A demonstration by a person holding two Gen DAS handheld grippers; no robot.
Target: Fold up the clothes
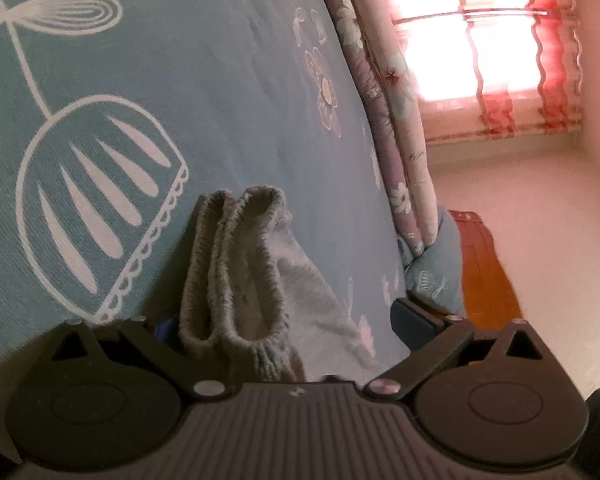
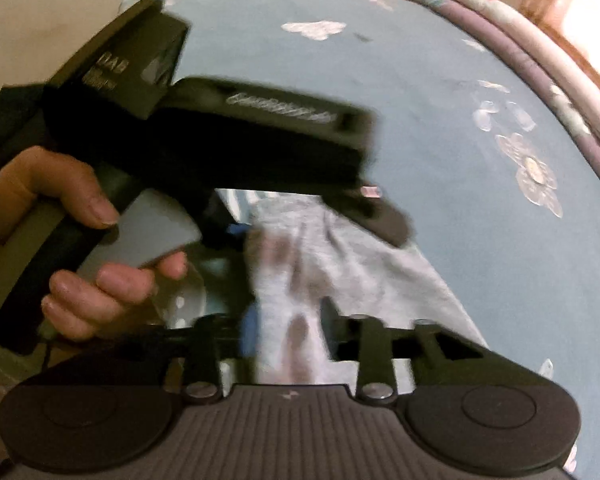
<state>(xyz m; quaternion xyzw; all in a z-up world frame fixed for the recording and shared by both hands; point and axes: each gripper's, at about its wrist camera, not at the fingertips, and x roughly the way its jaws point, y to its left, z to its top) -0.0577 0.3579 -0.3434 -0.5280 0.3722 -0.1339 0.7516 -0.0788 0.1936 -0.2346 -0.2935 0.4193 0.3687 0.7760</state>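
A light grey garment (image 1: pixel 260 264) with a ribbed elastic waistband lies bunched on the blue bedspread (image 1: pixel 228 80). My left gripper (image 1: pixel 284 320) stands wide open around the waistband, the fingers apart on either side of the cloth. In the right wrist view the same grey garment (image 2: pixel 340 264) runs down between the fingers of my right gripper (image 2: pixel 288 332), which is shut on its near end. The left gripper (image 2: pixel 228 128), held in a hand, hovers over the garment's far end.
The bedspread (image 2: pixel 440 100) carries white cupcake and flower prints. A folded floral quilt (image 1: pixel 384 92) lies along the bed's far edge. Beyond it are a wooden bed frame (image 1: pixel 484 264), a pale floor and a window with red curtains (image 1: pixel 500 40).
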